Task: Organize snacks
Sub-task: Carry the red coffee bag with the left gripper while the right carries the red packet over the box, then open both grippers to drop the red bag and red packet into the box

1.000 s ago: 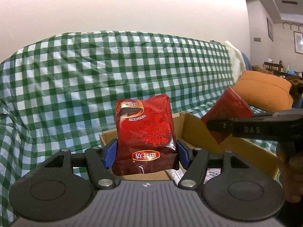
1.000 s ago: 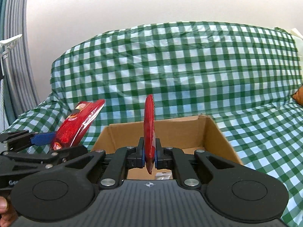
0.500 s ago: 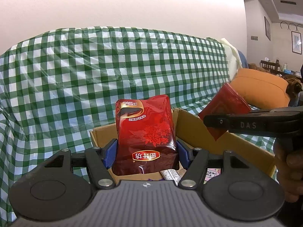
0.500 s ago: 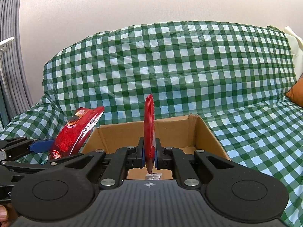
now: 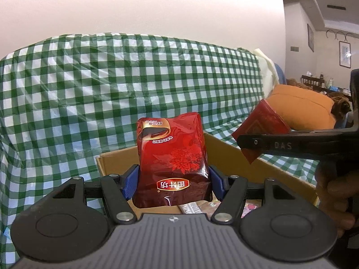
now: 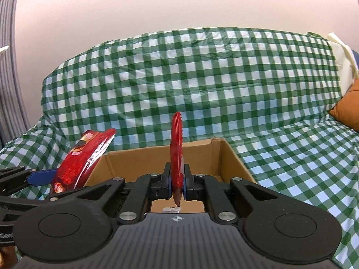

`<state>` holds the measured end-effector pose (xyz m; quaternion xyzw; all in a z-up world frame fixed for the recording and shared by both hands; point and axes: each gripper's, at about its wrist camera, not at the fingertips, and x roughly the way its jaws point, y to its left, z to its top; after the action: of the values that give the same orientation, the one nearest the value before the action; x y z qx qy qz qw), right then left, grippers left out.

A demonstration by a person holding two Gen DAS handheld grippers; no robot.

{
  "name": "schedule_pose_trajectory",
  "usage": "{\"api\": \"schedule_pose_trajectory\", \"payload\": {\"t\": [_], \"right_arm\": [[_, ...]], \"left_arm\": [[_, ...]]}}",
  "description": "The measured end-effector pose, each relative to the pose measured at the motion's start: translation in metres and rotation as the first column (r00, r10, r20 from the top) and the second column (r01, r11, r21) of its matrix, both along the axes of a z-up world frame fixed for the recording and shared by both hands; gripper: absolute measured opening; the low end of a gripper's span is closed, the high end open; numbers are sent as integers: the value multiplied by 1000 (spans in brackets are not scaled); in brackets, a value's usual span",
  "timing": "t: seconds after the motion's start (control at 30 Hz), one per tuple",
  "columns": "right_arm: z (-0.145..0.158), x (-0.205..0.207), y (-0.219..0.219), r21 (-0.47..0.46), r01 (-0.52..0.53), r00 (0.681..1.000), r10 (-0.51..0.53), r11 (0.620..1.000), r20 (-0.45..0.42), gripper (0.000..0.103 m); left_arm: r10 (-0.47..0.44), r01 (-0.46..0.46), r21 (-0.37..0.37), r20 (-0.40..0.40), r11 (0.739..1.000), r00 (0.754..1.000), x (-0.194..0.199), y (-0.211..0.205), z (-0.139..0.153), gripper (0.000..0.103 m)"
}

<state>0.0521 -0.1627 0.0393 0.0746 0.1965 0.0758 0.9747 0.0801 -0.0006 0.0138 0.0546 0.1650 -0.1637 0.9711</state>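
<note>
My left gripper (image 5: 172, 179) is shut on a puffy red snack bag (image 5: 172, 157) and holds it upright over the near left corner of an open cardboard box (image 5: 224, 143). My right gripper (image 6: 177, 182) is shut on a flat red snack packet (image 6: 176, 148), seen edge-on, above the same box (image 6: 202, 154). The right gripper and its packet (image 5: 260, 127) show at the right of the left wrist view. The left gripper's bag (image 6: 85, 157) shows at the left of the right wrist view. Several small packets (image 5: 197, 207) lie inside the box.
The box sits on a sofa under a green and white checked cover (image 5: 112, 89). An orange cushion (image 5: 300, 107) lies at the sofa's right end. A plain wall stands behind the sofa.
Both grippers have moved closer to the box with their snacks held. The box now looks larger and sits lower under both of them.
</note>
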Motion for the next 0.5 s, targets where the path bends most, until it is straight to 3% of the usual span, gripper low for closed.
{"api": "schedule_pose_trajectory", "payload": {"t": [0.5], "right_arm": [[3,-4,-5,-17,102,993,-101,995,67,9]], "left_arm": [[-108,109,26,-21,994,994,0,-16,-6,72]]}}
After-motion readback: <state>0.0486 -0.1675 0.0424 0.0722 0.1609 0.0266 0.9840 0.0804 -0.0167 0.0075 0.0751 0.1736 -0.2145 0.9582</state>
